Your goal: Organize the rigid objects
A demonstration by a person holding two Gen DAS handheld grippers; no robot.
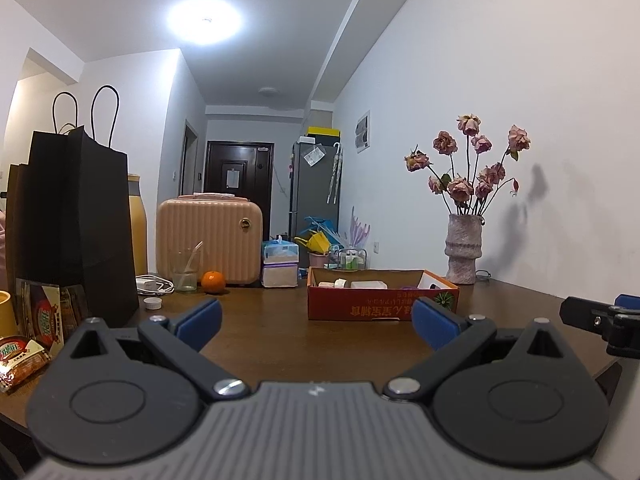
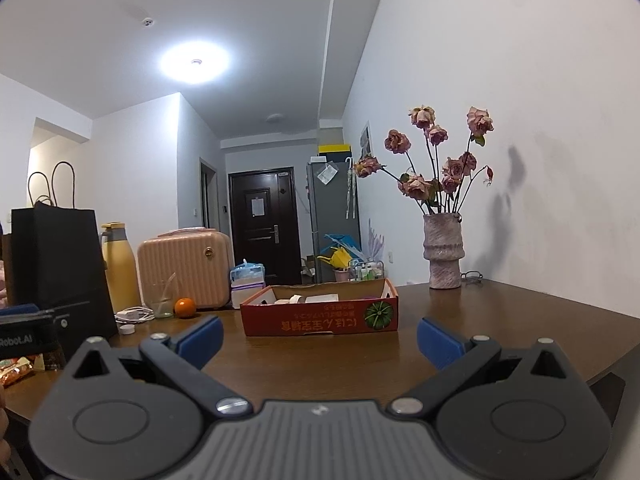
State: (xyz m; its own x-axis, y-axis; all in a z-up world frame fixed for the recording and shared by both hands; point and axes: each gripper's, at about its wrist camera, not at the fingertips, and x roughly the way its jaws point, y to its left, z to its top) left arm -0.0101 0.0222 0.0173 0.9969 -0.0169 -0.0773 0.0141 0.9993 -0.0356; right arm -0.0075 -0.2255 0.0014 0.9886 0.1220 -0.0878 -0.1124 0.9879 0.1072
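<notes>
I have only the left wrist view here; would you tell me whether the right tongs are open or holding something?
Observer: The right tongs are open, spread wide, with nothing between them.
Operator: Thank you. What is the yellow thing half hidden behind the black bag?
Observer: It is a yellow flask with a grey handle near its top, standing upright between the black bag and the peach case.
Operator: My tongs cover one end of the cardboard box front. Is anything printed there?
Observer: Yes, a green pumpkin print sits at the right end of the cardboard box front.
</notes>
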